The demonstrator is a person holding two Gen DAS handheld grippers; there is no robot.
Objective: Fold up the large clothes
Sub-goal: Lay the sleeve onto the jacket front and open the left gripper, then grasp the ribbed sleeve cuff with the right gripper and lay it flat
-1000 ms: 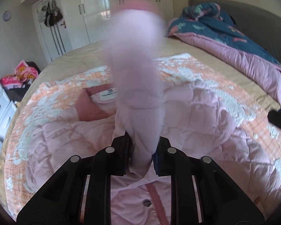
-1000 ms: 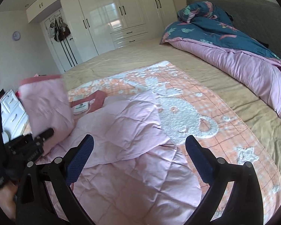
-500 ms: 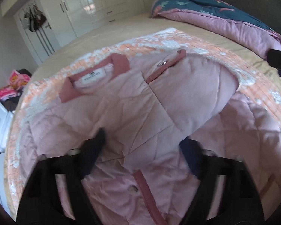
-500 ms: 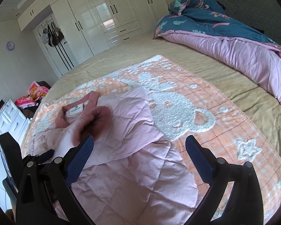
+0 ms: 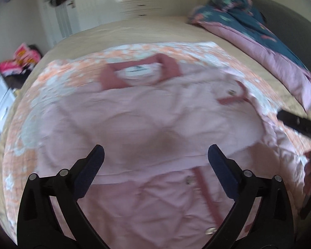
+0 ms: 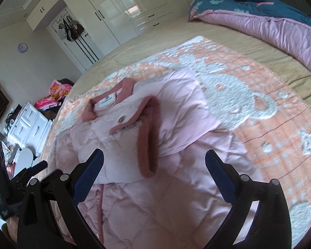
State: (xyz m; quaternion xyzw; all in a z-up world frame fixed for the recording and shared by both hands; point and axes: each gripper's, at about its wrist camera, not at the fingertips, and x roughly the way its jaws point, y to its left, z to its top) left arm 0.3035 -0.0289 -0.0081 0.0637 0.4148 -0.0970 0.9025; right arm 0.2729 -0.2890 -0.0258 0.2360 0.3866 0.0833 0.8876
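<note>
Both sleeves now lay folded across the pink jacket [image 6: 176, 197], the left gripper [image 5: 155, 157] having released its sleeve [image 6: 130, 145], both grippers' fingers spread empty, the right gripper [image 6: 154, 161] idle.

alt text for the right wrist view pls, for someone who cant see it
A pale pink quilted jacket lies on a bed, one sleeve folded across its front, the darker pink cuff on top. The open, empty right claw hovers above it. Beneath is an orange blanket with a white bear; white wardrobes stand behind.
</note>
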